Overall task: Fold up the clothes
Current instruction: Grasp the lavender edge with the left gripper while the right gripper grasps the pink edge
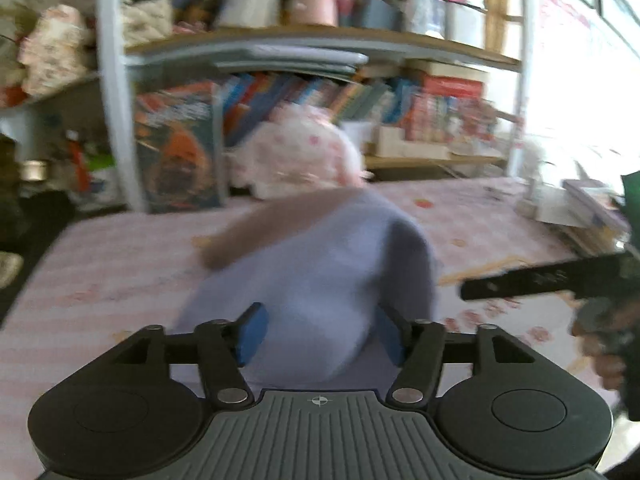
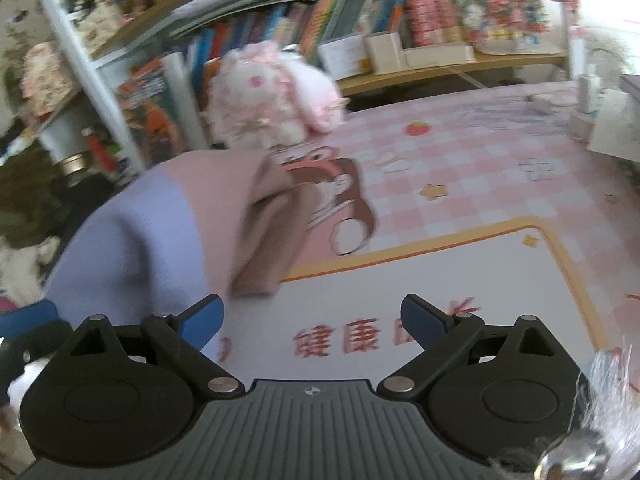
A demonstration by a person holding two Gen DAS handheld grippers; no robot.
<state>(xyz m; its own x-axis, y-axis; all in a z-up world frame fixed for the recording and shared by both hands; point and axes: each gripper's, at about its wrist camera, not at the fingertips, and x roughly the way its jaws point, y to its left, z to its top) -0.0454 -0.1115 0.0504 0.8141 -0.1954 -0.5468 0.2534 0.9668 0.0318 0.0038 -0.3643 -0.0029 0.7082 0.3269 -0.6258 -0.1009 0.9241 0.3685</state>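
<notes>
Garment (image 2: 168,224): lavender and dusty pink, bunched at centre-left on the pink checked tablecloth (image 2: 460,184). Left gripper (image 1: 318,334): blue pads spread, cloth between them; grip cannot be confirmed. Right gripper (image 2: 312,320): wide open, empty. Bookshelf (image 1: 304,40) across upper frame, plush toy (image 2: 272,88) below.

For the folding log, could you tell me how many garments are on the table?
1: a lavender and pink garment heaped on the checked tablecloth, between the open left tongs. More may lie outside both views.
</notes>
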